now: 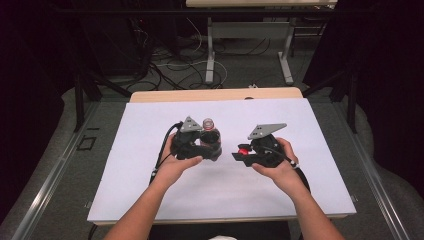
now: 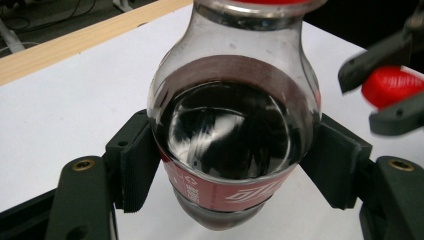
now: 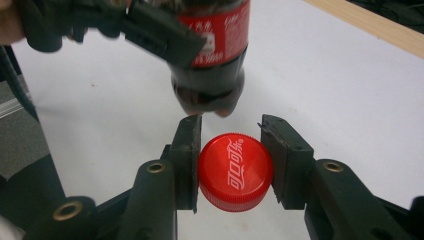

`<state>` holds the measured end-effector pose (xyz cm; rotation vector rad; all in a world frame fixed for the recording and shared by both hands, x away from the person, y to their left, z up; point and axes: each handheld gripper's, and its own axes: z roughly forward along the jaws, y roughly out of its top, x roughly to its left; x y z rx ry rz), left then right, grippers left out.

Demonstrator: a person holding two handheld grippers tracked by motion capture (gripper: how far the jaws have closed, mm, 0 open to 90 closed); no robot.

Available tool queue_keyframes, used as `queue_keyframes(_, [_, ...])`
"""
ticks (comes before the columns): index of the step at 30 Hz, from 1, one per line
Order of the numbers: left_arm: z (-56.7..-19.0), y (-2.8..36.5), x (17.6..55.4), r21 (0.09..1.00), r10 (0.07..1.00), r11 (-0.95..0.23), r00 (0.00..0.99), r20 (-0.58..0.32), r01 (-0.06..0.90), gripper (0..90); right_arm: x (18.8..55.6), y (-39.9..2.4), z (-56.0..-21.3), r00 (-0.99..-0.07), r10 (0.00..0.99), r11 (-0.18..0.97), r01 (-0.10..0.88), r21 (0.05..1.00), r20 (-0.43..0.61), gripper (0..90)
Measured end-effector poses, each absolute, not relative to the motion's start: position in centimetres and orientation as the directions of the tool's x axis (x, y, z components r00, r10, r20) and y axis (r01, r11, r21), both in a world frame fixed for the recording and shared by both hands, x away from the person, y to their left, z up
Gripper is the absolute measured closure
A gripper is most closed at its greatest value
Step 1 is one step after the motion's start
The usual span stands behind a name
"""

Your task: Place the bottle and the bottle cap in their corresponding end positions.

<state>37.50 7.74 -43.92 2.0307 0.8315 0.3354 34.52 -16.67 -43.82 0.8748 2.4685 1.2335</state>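
L gripper: jaws clamped on the cola bottle, pads pressing both sides of the body at the red label, centre of the left gripper view. We see the bottle lifted off the white sheet, its base hanging free in the upper middle of the right gripper view. In the high view it sits centre frame, neck up, mouth looks bare.

R gripper: jaws closed on the red cap, pinched side-on, centre-low in the right gripper view. In the high view the cap is a red dot just right of centre, apart from the bottle, lower than its mouth. Same cap shows at the right edge of the left gripper view between the other gripper's jaws.

Progress, our read: cap is off and held clear, so unscrewing looks done. Left, prob: put the cap down on the sheet and set the bottle back upright w/o spilling; bottle is part full of dark liquid. Can't tell if pouring is meant; no cup on the table.
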Motion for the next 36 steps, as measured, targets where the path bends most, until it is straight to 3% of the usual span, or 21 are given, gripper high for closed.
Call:
queue_keyframes(23, [-46.6,4.4,44.7,0.804,0.730,-0.356,0.679,-0.079,0.476,29.8,35.2,-17.3,-47.5,-0.749,0.657,0.428,0.466,0.774,0.088,61.3])
queue_keyframes(36, [-48.8,3.8,45.8,0.793,0.757,-0.343,0.648,-0.083,0.502,29.8,35.4,-17.0,-48.1,-0.750,0.656,0.431,0.461,0.775,0.082,61.3])
